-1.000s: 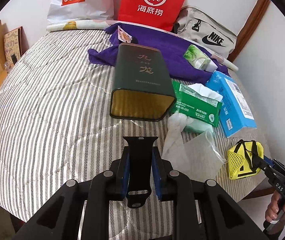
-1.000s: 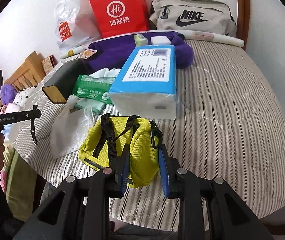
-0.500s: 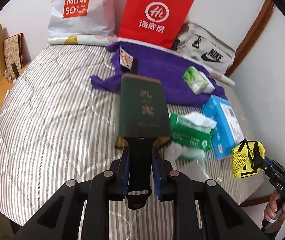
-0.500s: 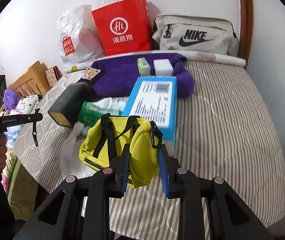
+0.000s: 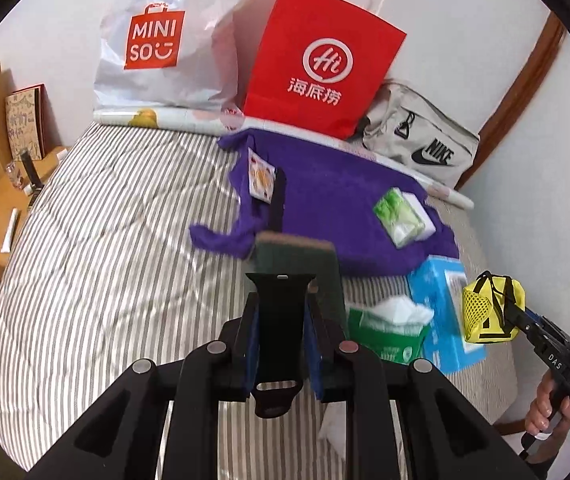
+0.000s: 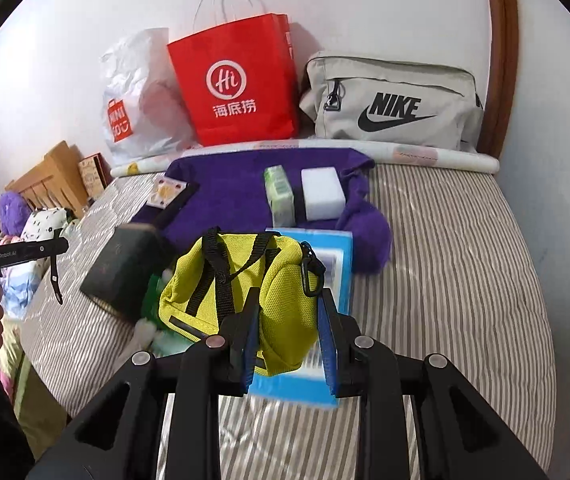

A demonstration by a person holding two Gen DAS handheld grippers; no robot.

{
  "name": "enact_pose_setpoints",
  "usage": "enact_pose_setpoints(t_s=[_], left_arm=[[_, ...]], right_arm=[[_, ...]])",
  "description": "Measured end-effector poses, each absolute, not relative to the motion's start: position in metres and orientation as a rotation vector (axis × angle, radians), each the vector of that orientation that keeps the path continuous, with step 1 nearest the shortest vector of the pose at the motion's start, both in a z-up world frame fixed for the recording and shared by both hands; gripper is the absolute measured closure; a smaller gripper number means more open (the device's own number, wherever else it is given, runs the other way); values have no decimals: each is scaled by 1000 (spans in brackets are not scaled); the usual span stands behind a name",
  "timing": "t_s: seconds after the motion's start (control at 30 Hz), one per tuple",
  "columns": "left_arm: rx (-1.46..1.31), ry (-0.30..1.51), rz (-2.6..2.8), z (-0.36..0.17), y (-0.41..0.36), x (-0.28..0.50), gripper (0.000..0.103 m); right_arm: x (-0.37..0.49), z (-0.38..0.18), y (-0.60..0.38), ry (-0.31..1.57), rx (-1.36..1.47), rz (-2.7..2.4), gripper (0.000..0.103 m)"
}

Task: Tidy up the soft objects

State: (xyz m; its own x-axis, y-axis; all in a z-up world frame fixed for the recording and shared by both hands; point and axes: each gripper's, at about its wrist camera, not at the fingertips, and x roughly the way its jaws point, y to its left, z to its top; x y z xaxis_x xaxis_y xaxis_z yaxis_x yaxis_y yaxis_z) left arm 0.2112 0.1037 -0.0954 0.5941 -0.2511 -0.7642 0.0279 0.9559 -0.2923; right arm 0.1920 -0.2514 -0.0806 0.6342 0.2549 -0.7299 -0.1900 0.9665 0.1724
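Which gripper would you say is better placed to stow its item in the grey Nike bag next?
Probably the right. Its gripper holds the yellow pouch, and the Nike bag lies ahead on its side; the left gripper, holding a black strap, is further away.

Wide bare stripes of bedspread (image 5: 85,248) on the left, open bed (image 6: 465,264) on the right, middle crowded by dark box (image 6: 125,268), blue tissue pack (image 5: 441,300), purple cloth (image 5: 341,200), bags along the wall, probably touching it

On the bed (image 6: 465,264), a towel (image 6: 229,192) lies at twelve o'clock, carrying a tissue pack (image 6: 280,192) with a sponge (image 6: 322,194) at its three o'clock. Behind it stand a paper bag (image 6: 237,88), a plastic bag (image 6: 137,96) at its nine o'clock and a waist bag (image 6: 393,104) at its three o'clock.
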Motion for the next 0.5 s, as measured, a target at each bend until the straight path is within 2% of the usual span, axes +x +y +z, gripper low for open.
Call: enact_pose_setpoints(t_s=[0.5], left_arm=[[-291, 935, -181, -83, 98, 297, 84]], right_arm=[[277, -72, -261, 838, 103, 182, 76]])
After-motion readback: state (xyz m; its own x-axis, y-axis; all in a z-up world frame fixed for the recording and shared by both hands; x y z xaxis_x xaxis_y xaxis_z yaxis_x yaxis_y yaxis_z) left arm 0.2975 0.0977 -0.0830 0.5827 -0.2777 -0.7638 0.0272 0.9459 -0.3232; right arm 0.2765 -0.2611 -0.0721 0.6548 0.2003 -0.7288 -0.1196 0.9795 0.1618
